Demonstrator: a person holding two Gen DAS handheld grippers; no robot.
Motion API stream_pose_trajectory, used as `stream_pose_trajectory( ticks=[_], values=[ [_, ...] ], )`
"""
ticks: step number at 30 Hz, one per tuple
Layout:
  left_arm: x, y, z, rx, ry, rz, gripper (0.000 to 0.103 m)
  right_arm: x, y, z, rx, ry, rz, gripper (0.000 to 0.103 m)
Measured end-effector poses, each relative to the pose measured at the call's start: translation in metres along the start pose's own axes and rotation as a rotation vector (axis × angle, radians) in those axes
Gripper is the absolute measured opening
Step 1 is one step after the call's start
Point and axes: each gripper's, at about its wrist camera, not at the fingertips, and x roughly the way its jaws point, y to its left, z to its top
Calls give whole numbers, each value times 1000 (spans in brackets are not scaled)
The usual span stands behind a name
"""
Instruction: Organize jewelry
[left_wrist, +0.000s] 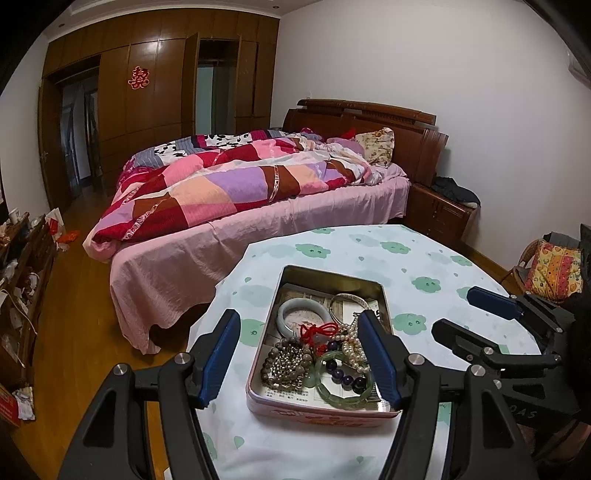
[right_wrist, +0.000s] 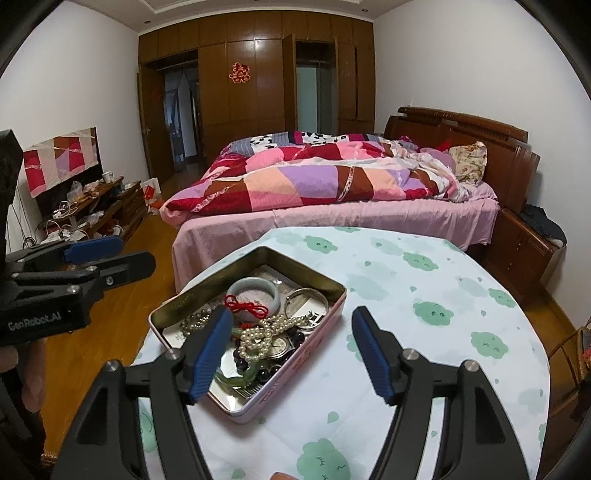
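The tabletop (left_wrist: 424, 258) carries an open tin (left_wrist: 325, 275) of jewelry (left_wrist: 321, 354) at its centre. The left hand-held gripper (left_wrist: 301, 356) hovers released at six o'clock, the right hand-held gripper (right_wrist: 291, 347) released, empty, at three.

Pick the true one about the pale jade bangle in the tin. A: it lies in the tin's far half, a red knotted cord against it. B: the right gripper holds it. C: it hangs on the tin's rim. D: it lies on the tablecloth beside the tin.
A: the pale jade bangle lies inside the tin, toward its far end, with the red knotted cord against it.
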Motion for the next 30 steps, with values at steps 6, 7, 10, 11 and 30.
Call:
stream_pose_trajectory(
  ticks=[6,7,10,11,30],
  values=[
    [-2,-1,1,13,2,-5,66,-6,-3,-1,-1,-9,-8,73],
    [-2,-1,1,14,2,-6,66,-6,-3,0,-2,-9,-9,73],
    [-3,-2,1,18,1,-2,66,-8,-4,-1,0,-11,-11,73],
    [-3,-2,1,16,3,-2,66,-8,-4,-1,-1,-12,-12,74],
    [-5,-7,3,31,-1,-4,66,-13,-5,-1,2,-22,-9,76]
  ],
)
